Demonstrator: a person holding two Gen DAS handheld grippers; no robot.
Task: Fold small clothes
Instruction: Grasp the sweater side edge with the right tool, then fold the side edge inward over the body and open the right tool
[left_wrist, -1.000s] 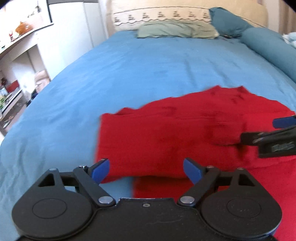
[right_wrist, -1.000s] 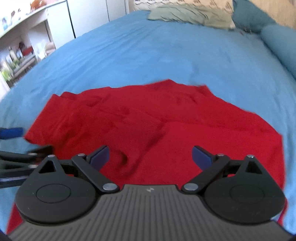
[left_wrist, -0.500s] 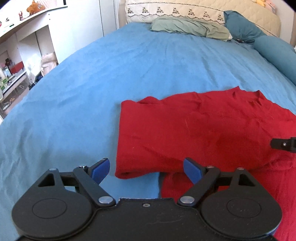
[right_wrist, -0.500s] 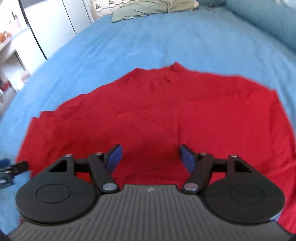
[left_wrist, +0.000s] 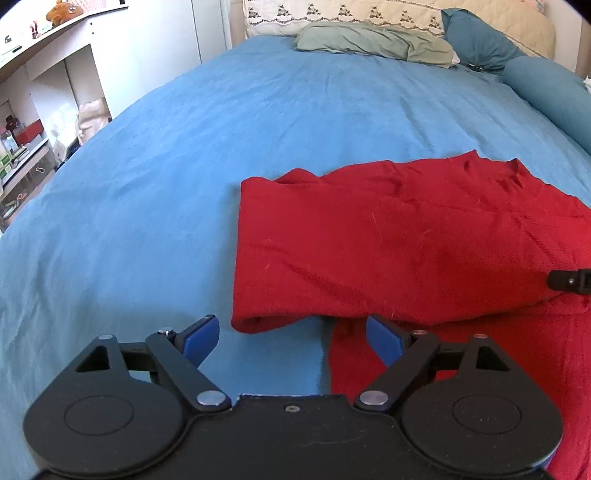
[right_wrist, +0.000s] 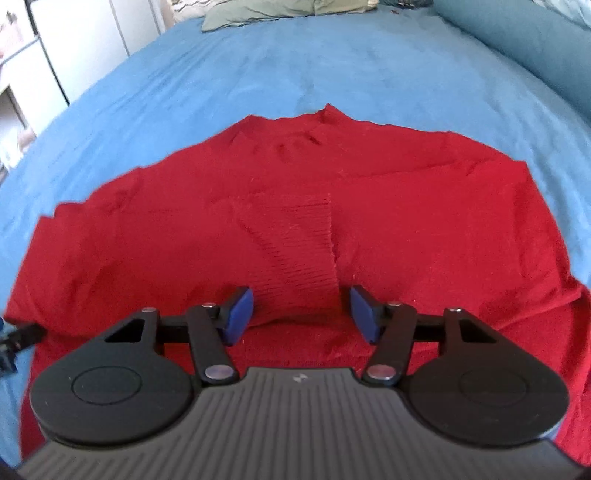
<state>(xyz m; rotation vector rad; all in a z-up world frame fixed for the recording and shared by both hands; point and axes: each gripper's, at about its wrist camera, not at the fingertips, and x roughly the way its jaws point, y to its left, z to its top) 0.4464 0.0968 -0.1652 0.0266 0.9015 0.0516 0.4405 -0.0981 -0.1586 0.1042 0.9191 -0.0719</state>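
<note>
I am holding both tongs wide apart, gripping nothing: my left tongs (left_wrist: 291, 338) over the folded sleeve's edge, my right tongs (right_wrist: 301, 314) straddling the ribbed cuff of the red knitted sweater (right_wrist: 388, 221), lying on the blue bed (left_wrist: 147, 206).

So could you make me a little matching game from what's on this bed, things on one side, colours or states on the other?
Things:
1. sweater
2. bedsheet
3. pillow
4. right gripper

Descriptions:
A. sage green, at the headboard
B. open, around a ribbed cuff
C. red, sleeve folded across
D. blue, spread flat

Pairs: 1-C, 2-D, 3-A, 4-B
</note>
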